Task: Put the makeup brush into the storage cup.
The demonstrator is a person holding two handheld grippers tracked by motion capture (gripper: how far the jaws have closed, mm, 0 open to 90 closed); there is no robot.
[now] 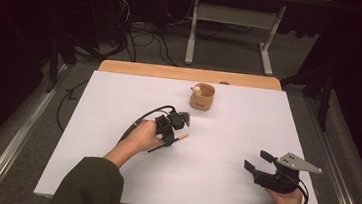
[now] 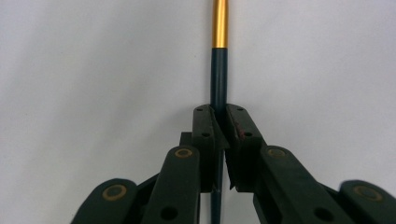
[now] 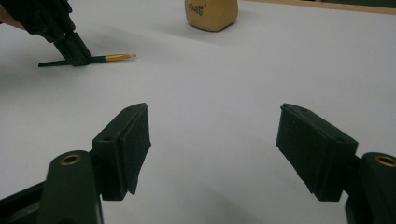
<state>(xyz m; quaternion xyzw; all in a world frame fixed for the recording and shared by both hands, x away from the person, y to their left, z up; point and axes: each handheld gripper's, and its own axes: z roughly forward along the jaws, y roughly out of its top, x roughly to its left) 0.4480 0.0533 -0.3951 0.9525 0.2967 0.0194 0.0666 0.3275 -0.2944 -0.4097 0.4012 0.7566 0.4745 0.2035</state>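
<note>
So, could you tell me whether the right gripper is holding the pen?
No, the right gripper stands open over bare table, while the left gripper clamps the pen.

Left gripper [image 1: 180, 128] held low over white table [image 1: 221, 186], left of centre, jaws set down on a thin pen [image 1: 181, 136] lying flat; gold end of pen seen just right of the jaws. Cable looped behind the left hand [image 1: 143, 137]; green sleeve [image 1: 89, 186] at bottom edge. Right gripper [image 1: 257, 160] held near table's front right corner, jaws parted, nothing between them, grey plate on top. Tan cup [image 1: 202, 96] stood near far edge, well apart from both grippers, something small and pale at its rim.
</note>
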